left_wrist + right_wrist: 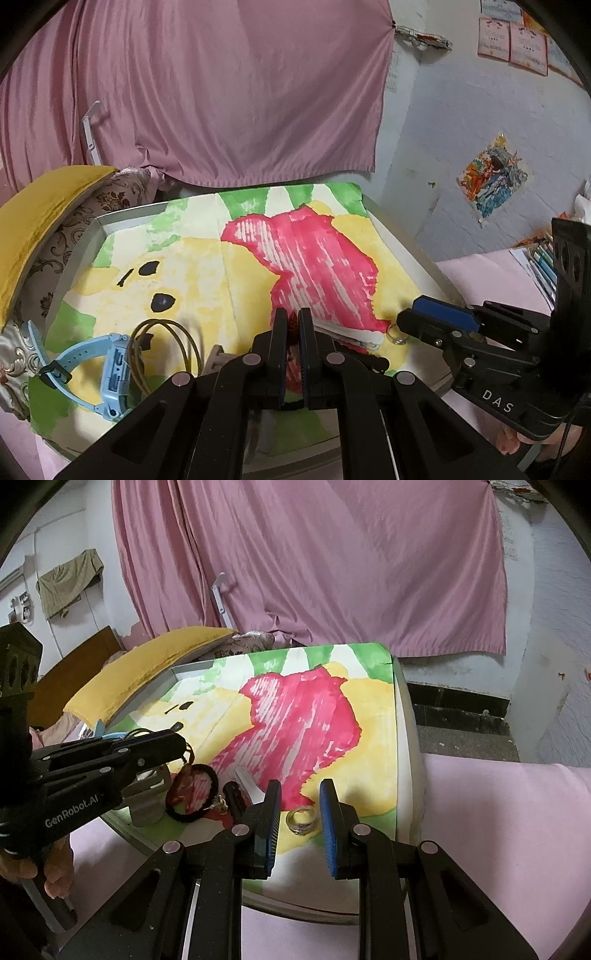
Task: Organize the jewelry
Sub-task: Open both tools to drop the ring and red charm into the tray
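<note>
Ring [302, 820] sits on painted sheet [369, 716] near table's front edge, btwn right gripper [297, 825] pads, jaws narrow but not yet pinching, lined up for pickup. Left gripper [291, 328] clamped on dark cord w/ reddish pendant [186, 781], prob. lifting it clear.

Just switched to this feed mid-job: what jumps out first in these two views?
The bright painted sheet lining the tray, yellow, red and green, fills the middle. A silver ring lies on it between the right gripper's parted fingers. At far left, a light-blue watch rests beside the left gripper, shut on a reddish piece.
</note>
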A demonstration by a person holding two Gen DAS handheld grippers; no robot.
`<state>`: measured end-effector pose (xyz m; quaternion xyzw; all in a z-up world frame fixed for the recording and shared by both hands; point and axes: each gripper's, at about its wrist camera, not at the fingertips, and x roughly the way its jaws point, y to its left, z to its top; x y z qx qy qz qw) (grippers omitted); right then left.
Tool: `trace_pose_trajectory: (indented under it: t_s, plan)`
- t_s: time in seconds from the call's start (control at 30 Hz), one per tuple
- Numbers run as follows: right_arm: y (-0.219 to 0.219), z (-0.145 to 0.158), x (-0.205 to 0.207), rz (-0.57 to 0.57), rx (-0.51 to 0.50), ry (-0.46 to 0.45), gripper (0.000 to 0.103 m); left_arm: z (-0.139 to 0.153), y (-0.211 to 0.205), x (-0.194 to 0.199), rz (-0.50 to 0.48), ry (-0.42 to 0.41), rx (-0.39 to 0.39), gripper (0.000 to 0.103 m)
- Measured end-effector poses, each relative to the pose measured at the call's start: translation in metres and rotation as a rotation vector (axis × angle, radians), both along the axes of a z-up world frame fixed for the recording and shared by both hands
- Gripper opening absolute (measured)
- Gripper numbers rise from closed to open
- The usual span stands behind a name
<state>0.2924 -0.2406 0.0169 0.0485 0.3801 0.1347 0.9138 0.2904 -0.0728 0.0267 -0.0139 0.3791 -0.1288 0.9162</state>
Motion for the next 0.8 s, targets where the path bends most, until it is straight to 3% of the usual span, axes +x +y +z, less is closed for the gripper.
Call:
trace_pose_trajectory:
  t_s: [0.1, 0.2, 0.43, 0.63, 0.8]
  plan:
    - [-0.001, 0.003, -0.003, -0.002, 0.004, -0.014, 0.02, 0.003, 0.001, -0.002, 0.003, -0.011, -0.003, 0.006]
    - [-0.002, 0.008, -0.008, -0.008, 0.007, -0.036, 0.03, 0.006, 0.002, -0.004, 0.003, -0.023, -0.007, 0.006]
    - [-0.006, 0.022, -0.02, -0.037, 0.009, -0.109, 0.032, 0.017, 0.008, -0.014, 0.022, -0.077, -0.019, 0.008]
    - [-0.007, 0.032, -0.032, -0.048, 0.014, -0.162, 0.037, 0.024, 0.018, -0.024, 0.052, -0.115, -0.03, 0.019]
    - [-0.006, 0.037, -0.04, -0.053, 0.02, -0.188, 0.045, 0.027, 0.027, -0.032, 0.078, -0.13, -0.029, 0.021]
